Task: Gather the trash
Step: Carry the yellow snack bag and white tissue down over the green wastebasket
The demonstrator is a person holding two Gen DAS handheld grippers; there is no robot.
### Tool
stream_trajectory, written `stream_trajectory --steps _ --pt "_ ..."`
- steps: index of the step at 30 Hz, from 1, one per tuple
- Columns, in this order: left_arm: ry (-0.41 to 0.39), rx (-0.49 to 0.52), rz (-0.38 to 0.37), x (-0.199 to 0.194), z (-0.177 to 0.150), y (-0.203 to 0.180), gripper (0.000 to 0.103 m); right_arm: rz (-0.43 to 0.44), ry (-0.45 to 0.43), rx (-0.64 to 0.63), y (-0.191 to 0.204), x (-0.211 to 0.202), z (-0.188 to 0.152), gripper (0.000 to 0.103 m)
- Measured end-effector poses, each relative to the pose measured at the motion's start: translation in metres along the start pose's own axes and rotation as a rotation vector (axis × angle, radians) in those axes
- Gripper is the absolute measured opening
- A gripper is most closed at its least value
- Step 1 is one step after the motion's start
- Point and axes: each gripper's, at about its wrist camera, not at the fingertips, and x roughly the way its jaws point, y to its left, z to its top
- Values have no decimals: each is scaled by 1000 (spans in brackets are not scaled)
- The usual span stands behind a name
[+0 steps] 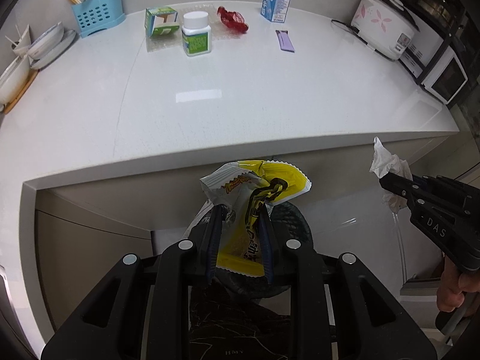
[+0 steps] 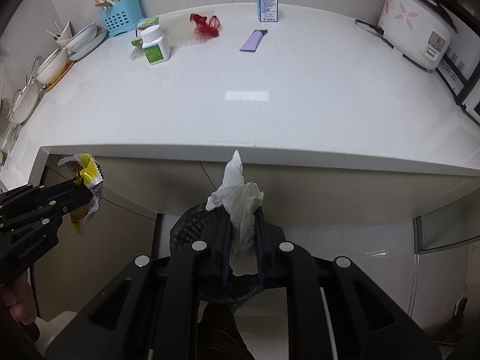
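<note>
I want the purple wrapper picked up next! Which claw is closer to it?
Probably right, though it's close. The right claw, clamping a tissue, sits almost straight before the purple wrapper. The left claw, holding a yellow wrapper, sits farther left.

"DAS" is printed on the right gripper point(image 1: 387, 190), "GenRobot.AI" on the left gripper point(image 2: 87, 193), and "HMY" on the left gripper's near edge. Print on the snack wrapper point(image 1: 255, 198), bottle point(image 1: 196, 34) and carton point(image 1: 276, 1) cannot be read.
</note>
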Motion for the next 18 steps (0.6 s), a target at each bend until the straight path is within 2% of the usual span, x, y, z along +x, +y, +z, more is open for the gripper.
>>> stream_trajectory --steps 9,11,18 --pt "12 -4 -32 28 -20 1 23 6 40 -6 -2 29 -20 13" --pt "16 -13 -58 35 -23 1 23 11 51 -3 -2 37 -24 13" --pt "32 -17 -46 61 -37 5 23 17 73 -11 2 65 -32 13"
